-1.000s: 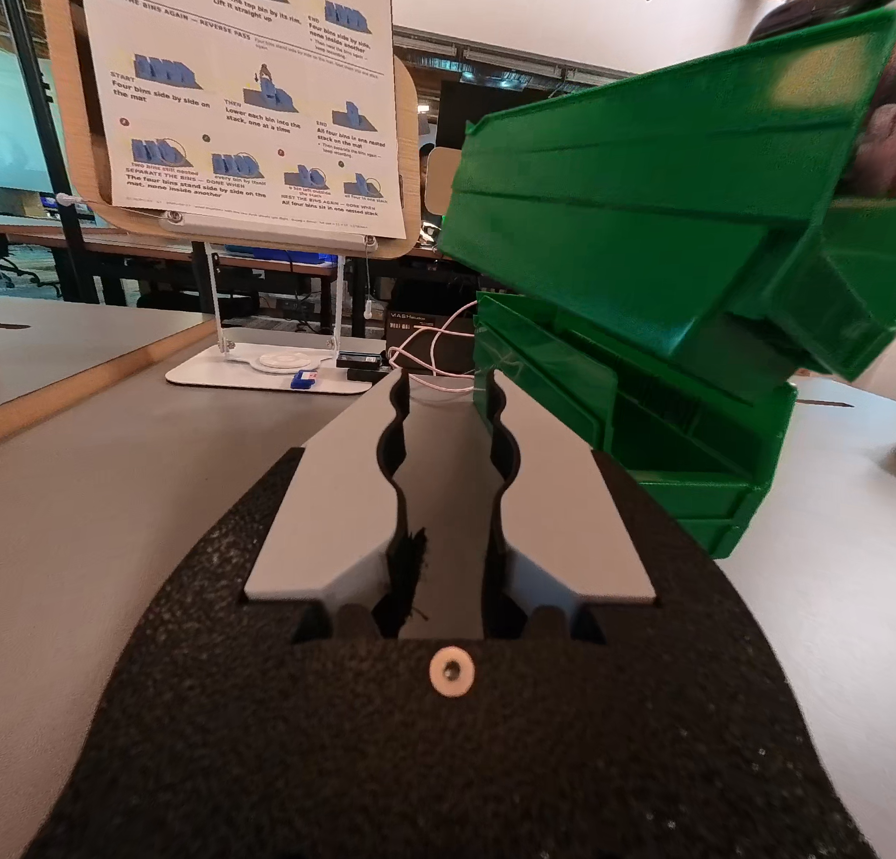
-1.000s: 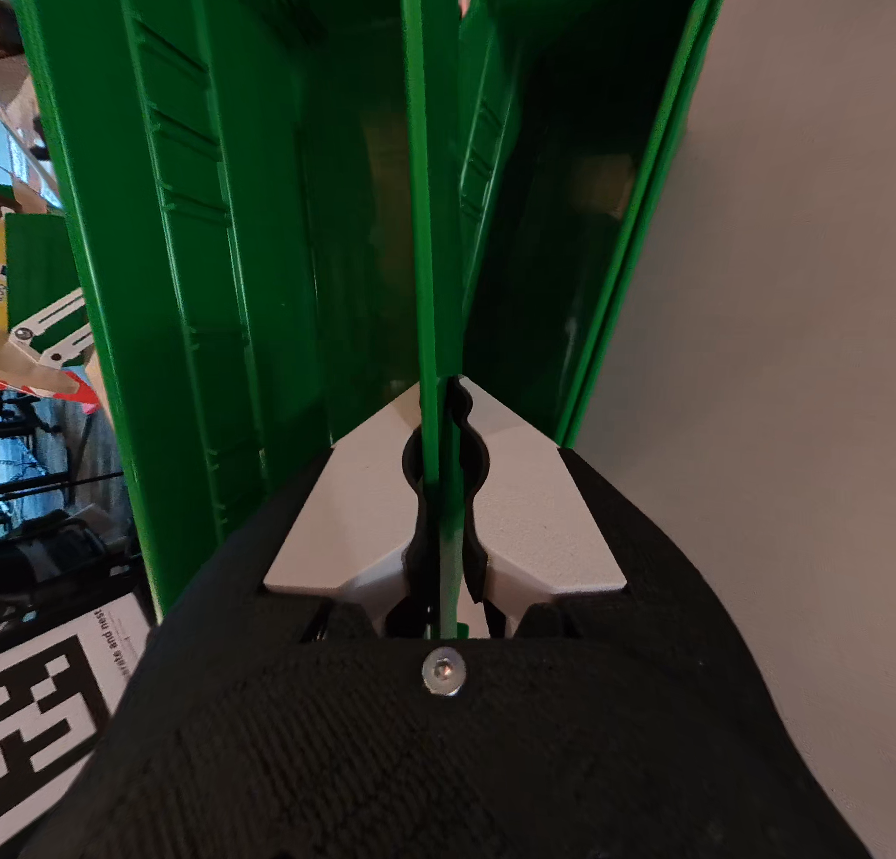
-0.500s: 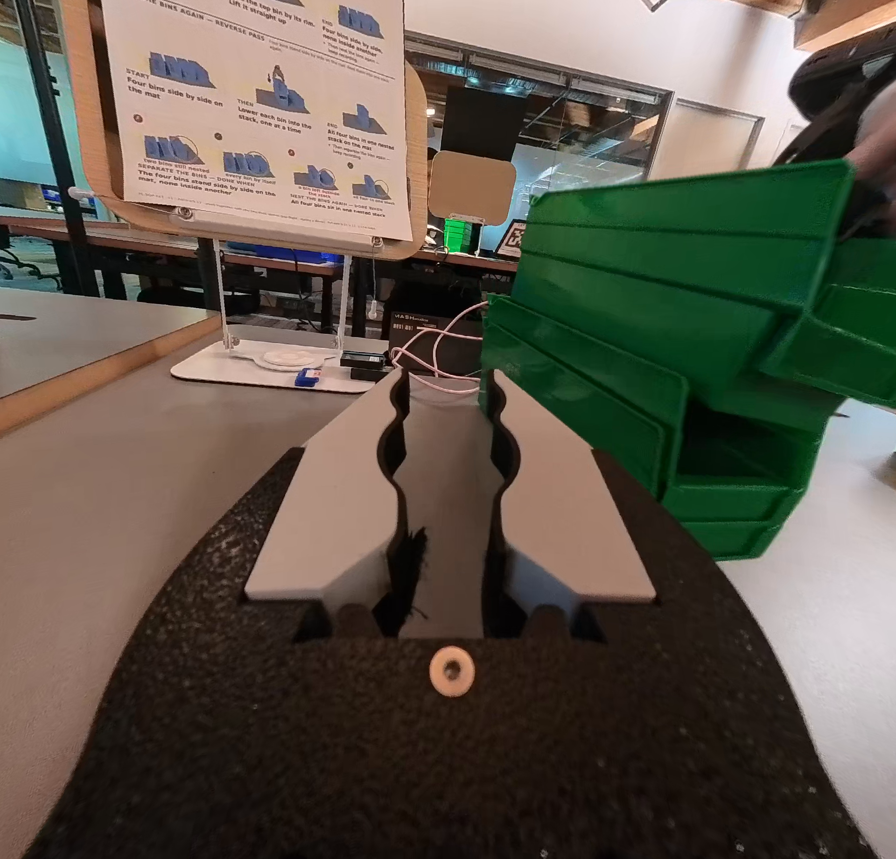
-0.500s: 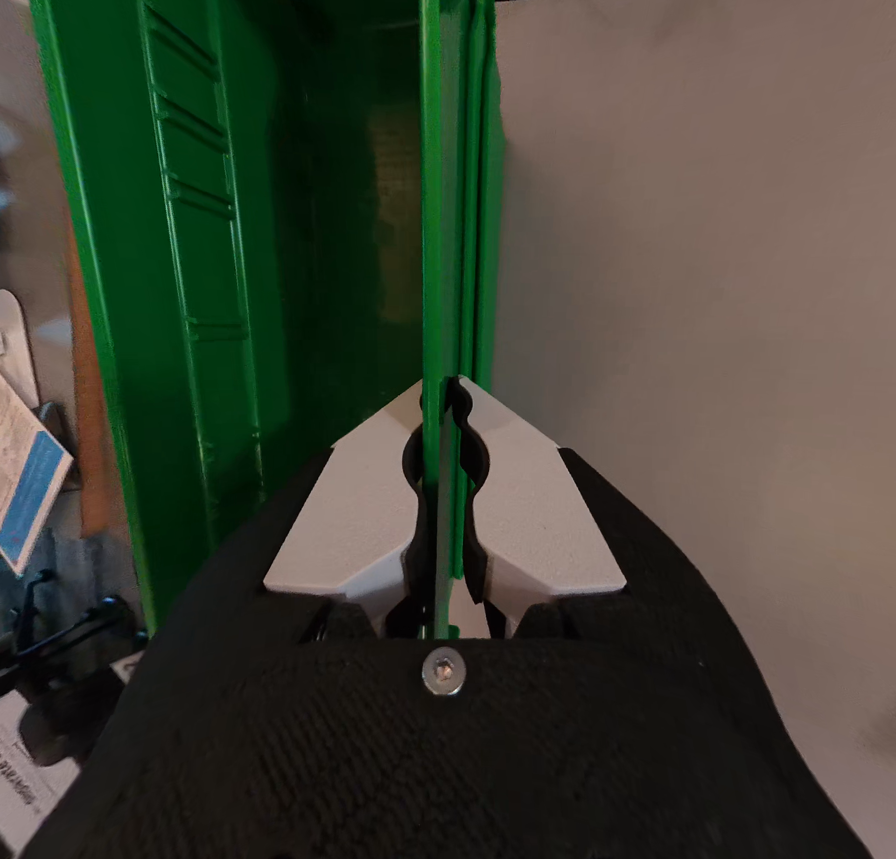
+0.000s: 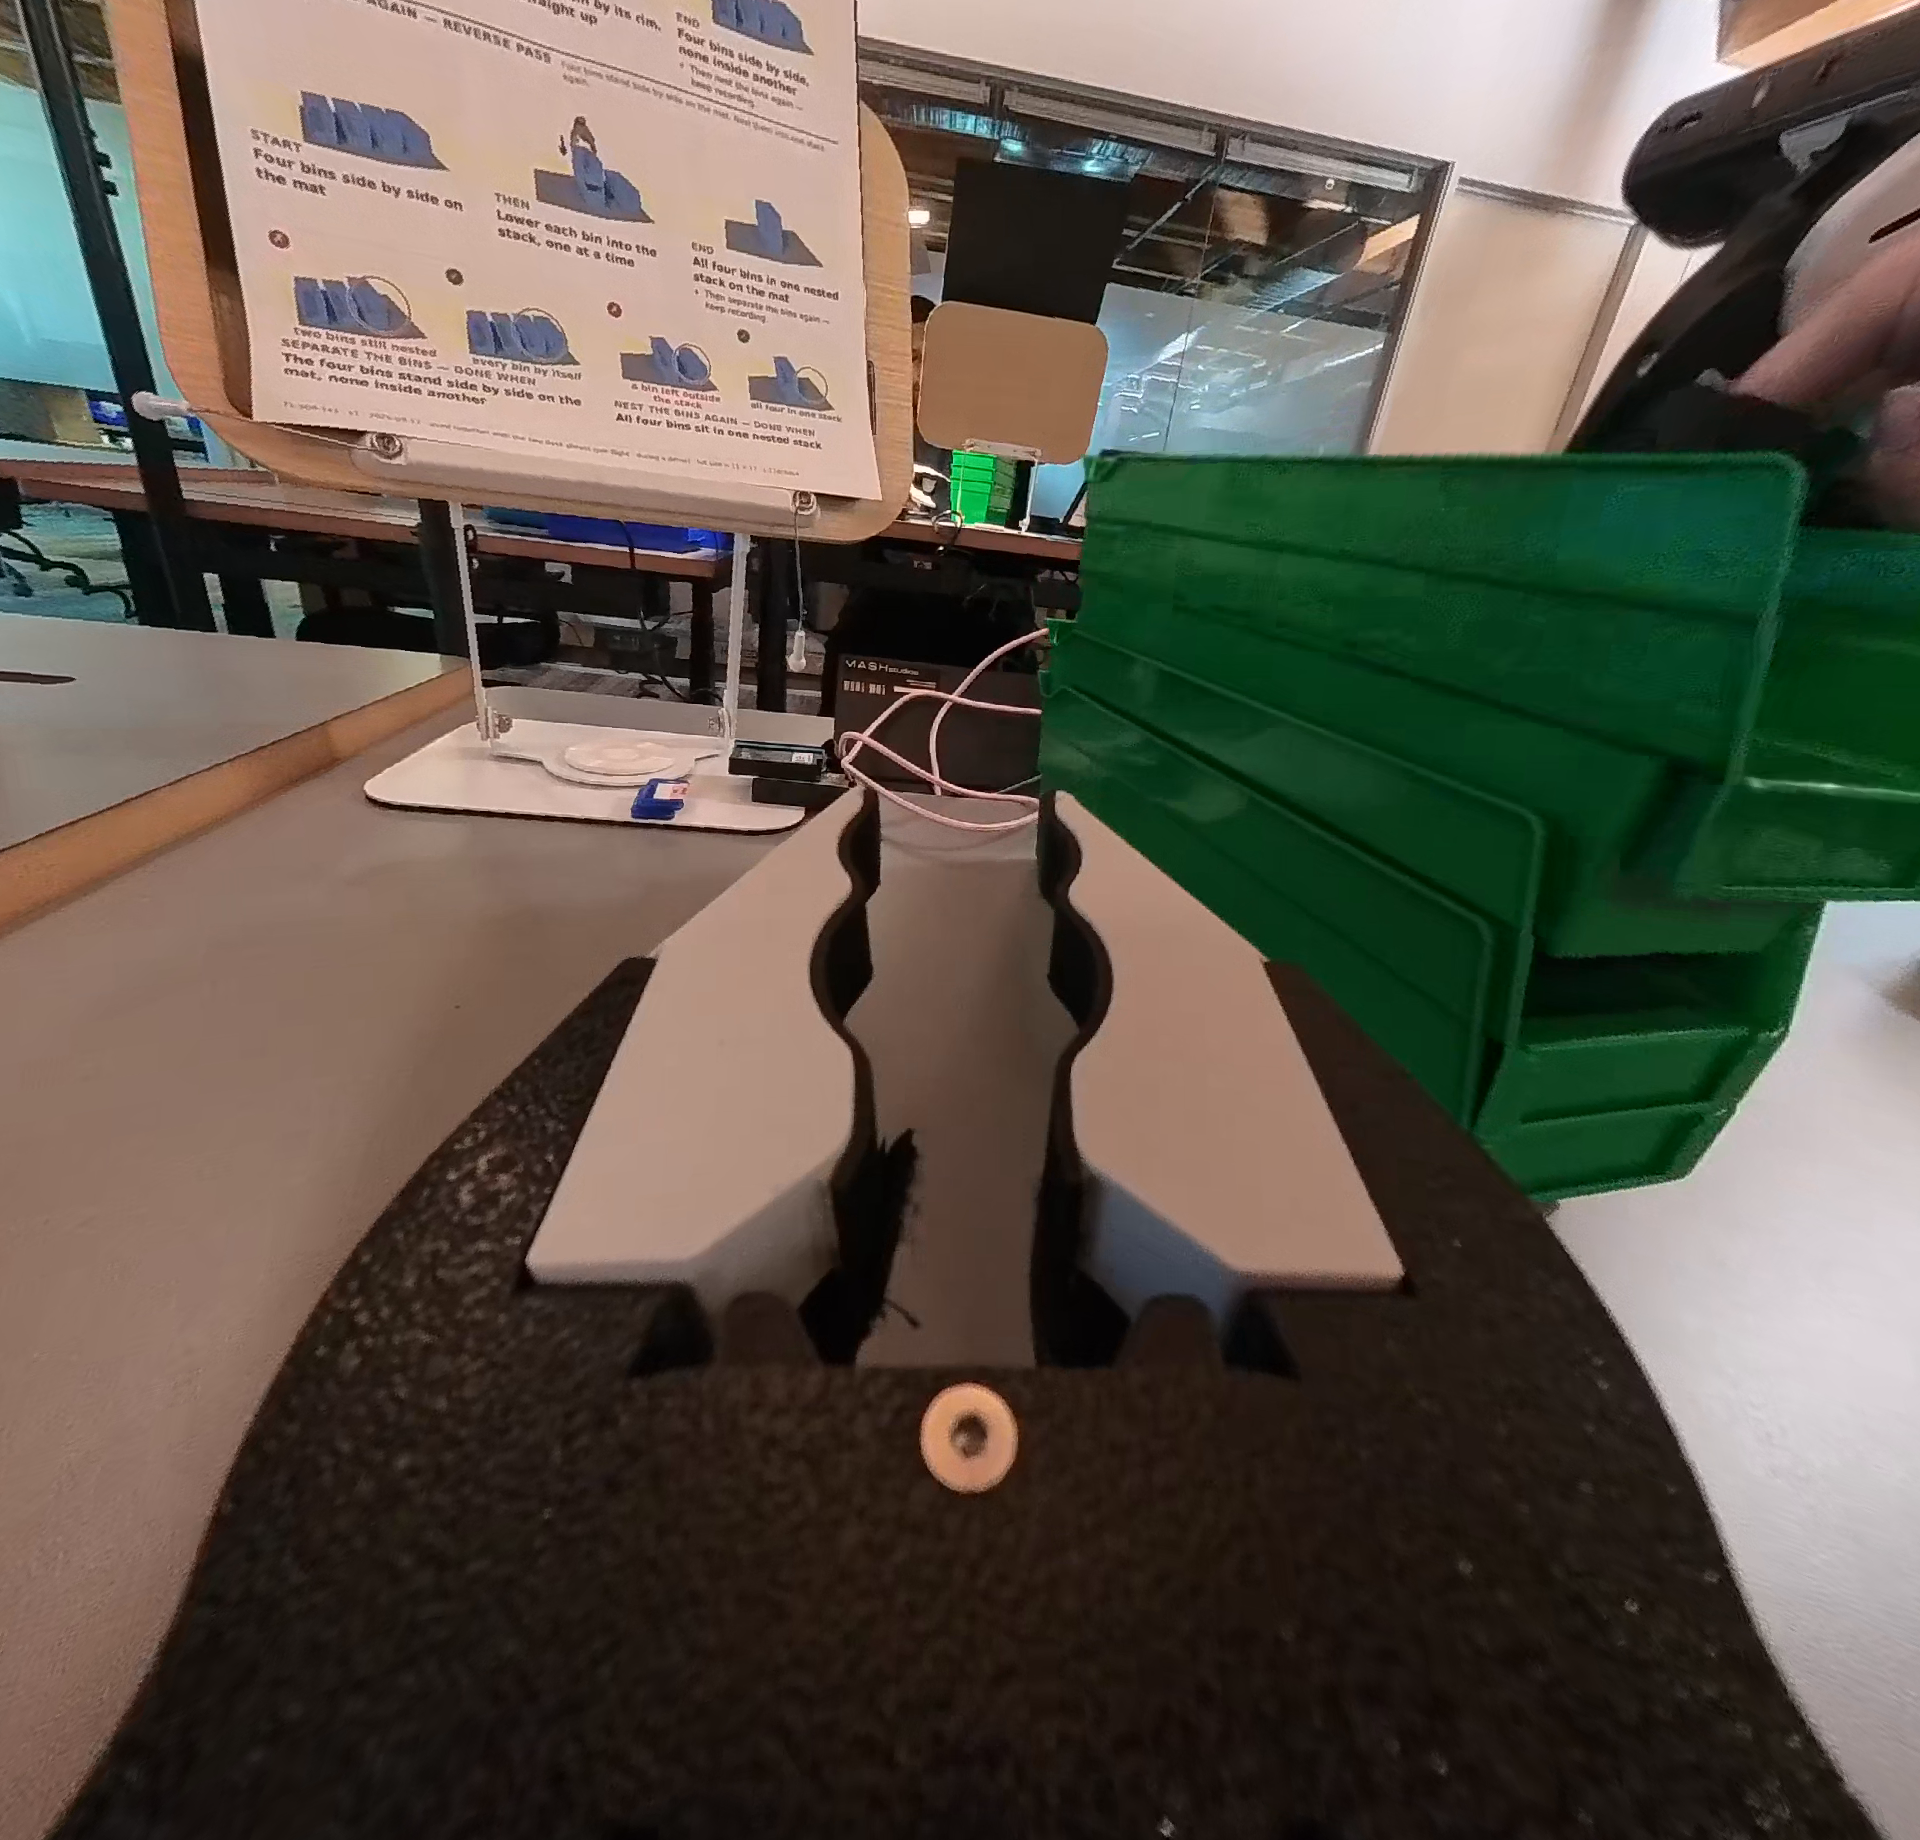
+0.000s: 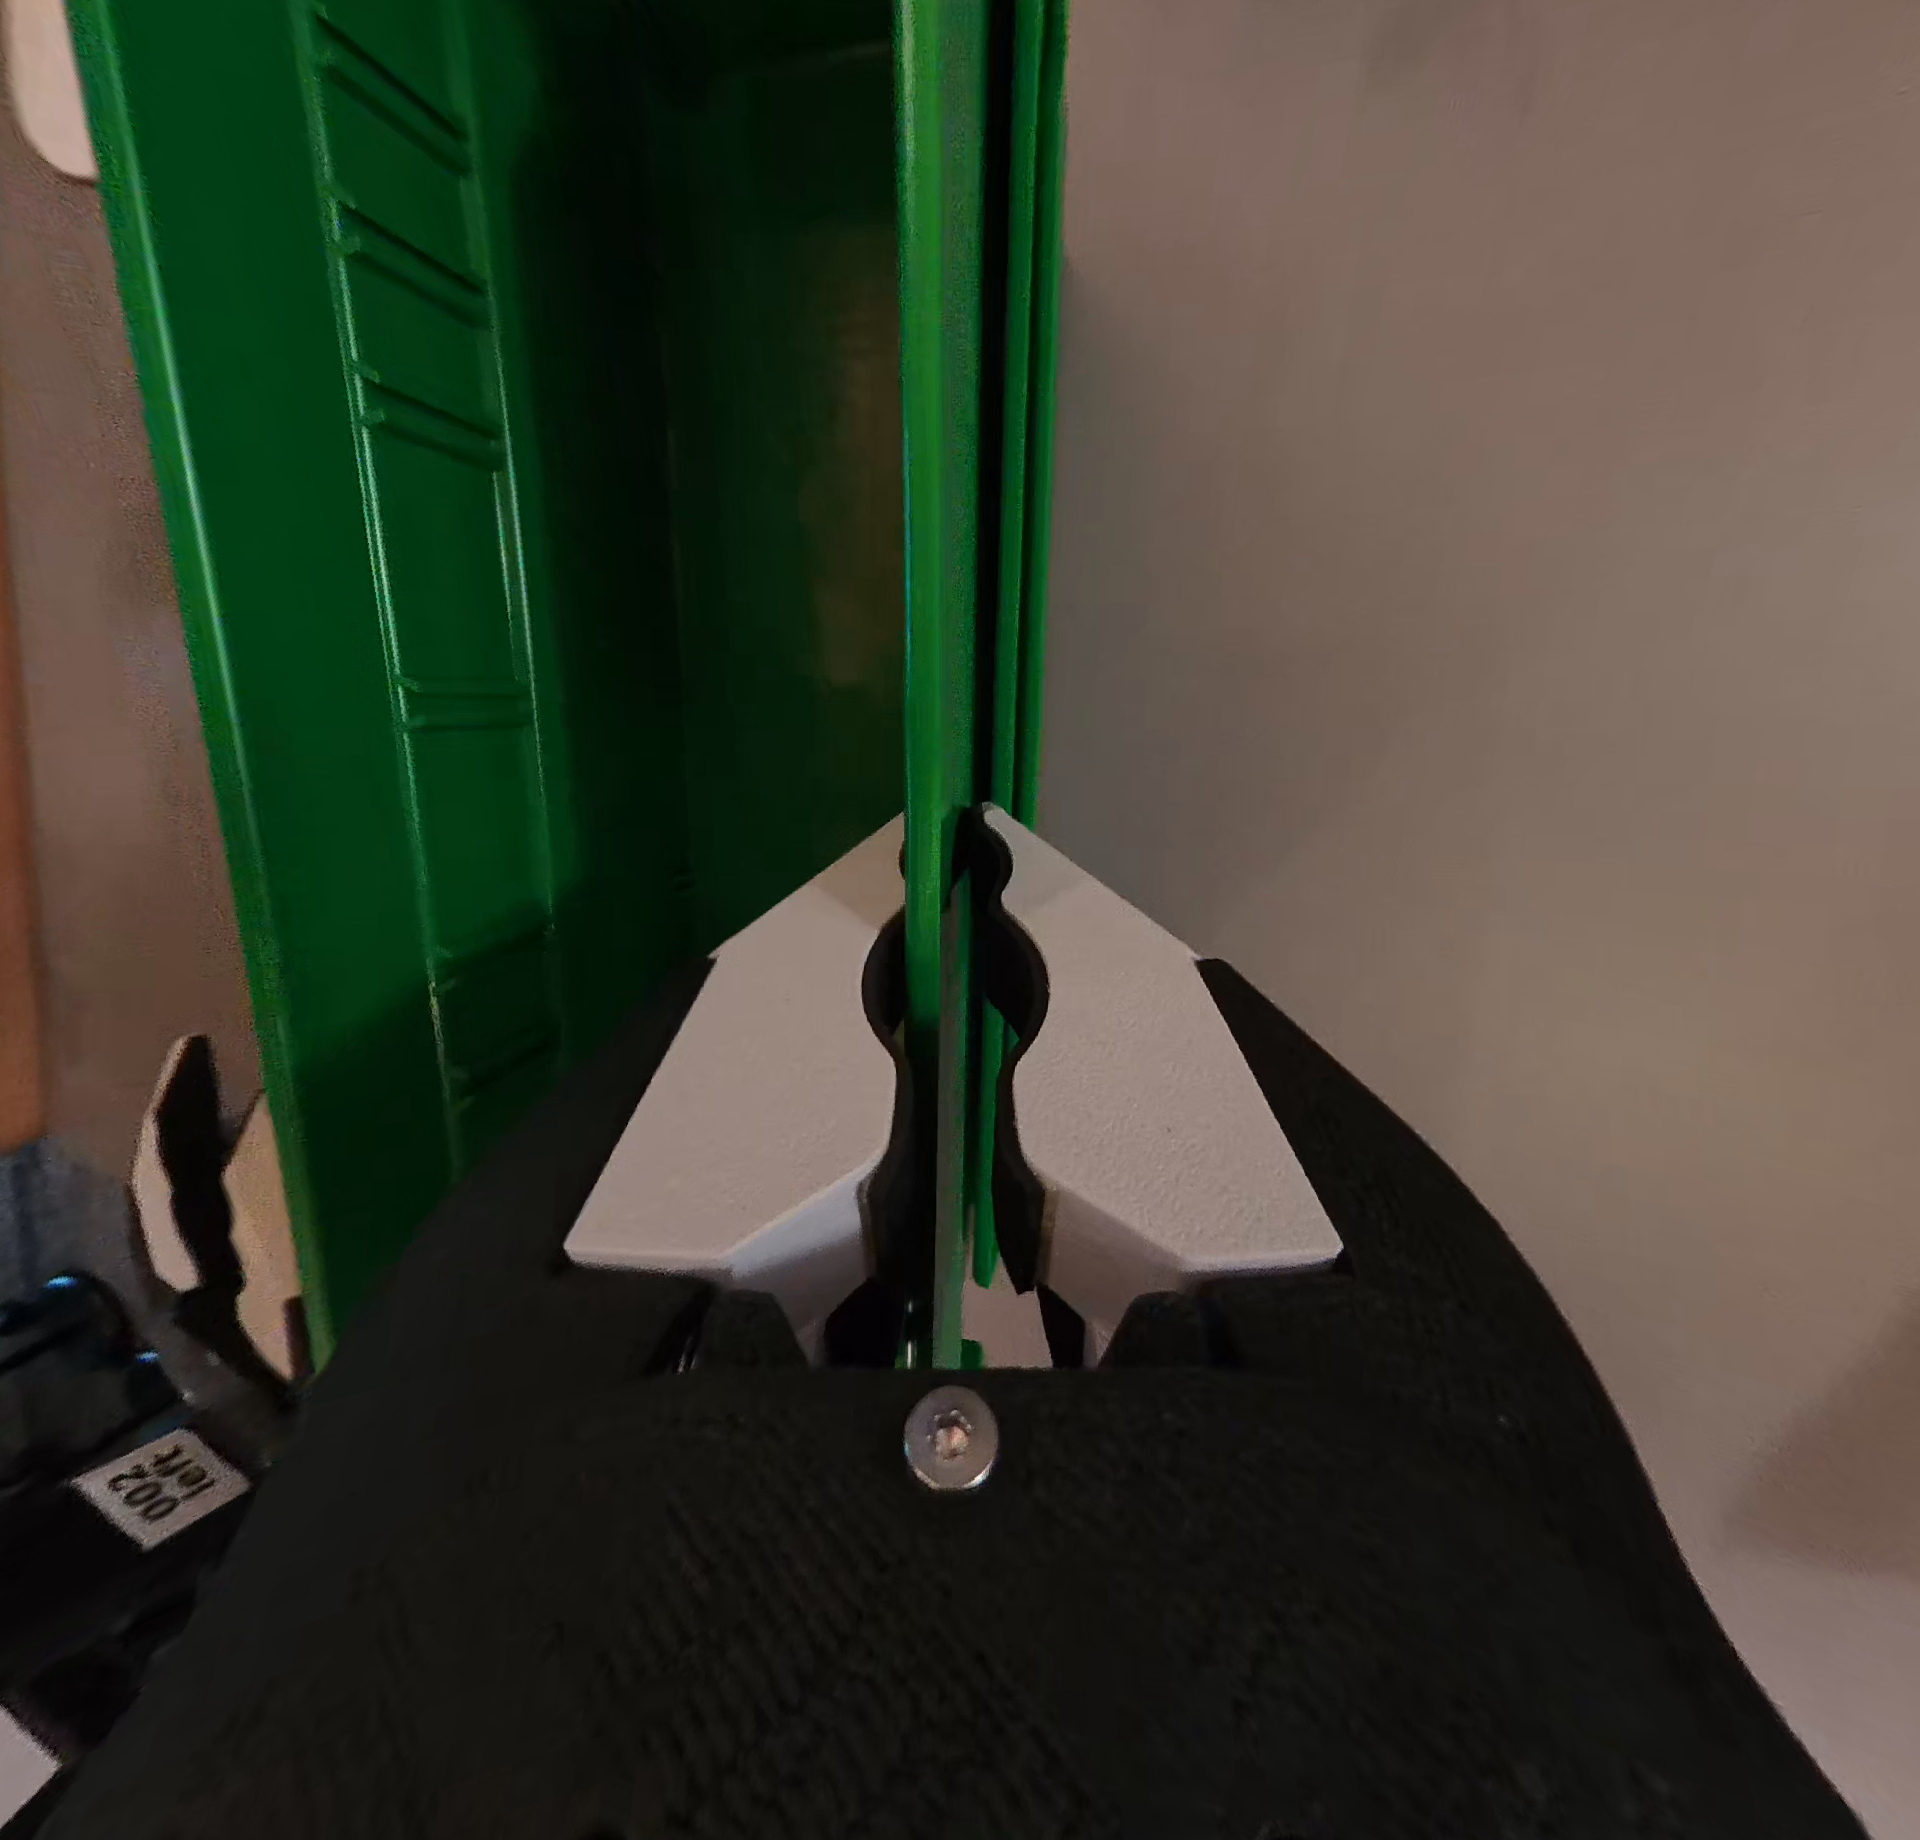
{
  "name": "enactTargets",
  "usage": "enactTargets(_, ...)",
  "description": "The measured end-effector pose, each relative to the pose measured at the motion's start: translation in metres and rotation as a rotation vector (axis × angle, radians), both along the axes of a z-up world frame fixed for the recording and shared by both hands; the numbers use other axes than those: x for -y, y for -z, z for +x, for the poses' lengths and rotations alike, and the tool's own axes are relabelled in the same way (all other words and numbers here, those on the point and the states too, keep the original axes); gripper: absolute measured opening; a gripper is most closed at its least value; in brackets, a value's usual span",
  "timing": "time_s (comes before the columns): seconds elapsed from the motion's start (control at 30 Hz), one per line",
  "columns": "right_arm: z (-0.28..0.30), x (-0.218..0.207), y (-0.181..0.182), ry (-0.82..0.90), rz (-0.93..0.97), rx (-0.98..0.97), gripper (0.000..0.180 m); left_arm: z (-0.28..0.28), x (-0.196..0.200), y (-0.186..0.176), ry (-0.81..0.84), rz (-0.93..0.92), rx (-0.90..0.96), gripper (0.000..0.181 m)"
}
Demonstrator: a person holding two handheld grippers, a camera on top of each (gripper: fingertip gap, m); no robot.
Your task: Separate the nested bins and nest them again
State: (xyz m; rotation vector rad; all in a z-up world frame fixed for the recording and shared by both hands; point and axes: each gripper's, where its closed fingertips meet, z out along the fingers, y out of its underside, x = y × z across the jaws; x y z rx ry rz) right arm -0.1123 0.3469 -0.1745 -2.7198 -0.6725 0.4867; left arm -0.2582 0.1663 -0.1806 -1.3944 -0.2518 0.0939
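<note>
printed instruction sheet (image 5: 540,180) on stand; small label (image 6: 156,1504) on black device.

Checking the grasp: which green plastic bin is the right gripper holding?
The topmost green plastic bin, its wall clamped by the right gripper; the lower bins rest ungripped.

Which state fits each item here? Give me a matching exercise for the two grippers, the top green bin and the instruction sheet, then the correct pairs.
Items:
1. left gripper
2. right gripper
3. top green bin
4. instruction sheet

States:
A. clamped on a bin wall
B. upright on a stand
C. open, holding nothing
D. sitting in the stack of bins

Pairs: 1-C, 2-A, 3-D, 4-B
</note>
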Motion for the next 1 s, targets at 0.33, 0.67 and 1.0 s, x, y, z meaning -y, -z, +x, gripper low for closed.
enactTargets(0.33, -0.01, -0.001, 0.007, 0.03, 0.014, -0.017, 0.013, 0.0, 0.0, 0.0, 0.006, 0.003, 0.006, 0.028)
enactTargets(0.67, -0.034, -0.012, -0.062, -0.197, 0.301, -0.252, 0.053, 0.001, 0.0, 0.0, 0.007, 0.0, 0.002, 0.028)
enactTargets(1.0, 0.003, 0.15, -0.004, -1.318, 0.833, 0.035, 0.053, 0.001, -0.001, 0.001, 0.002, -0.008, -0.006, 0.028)
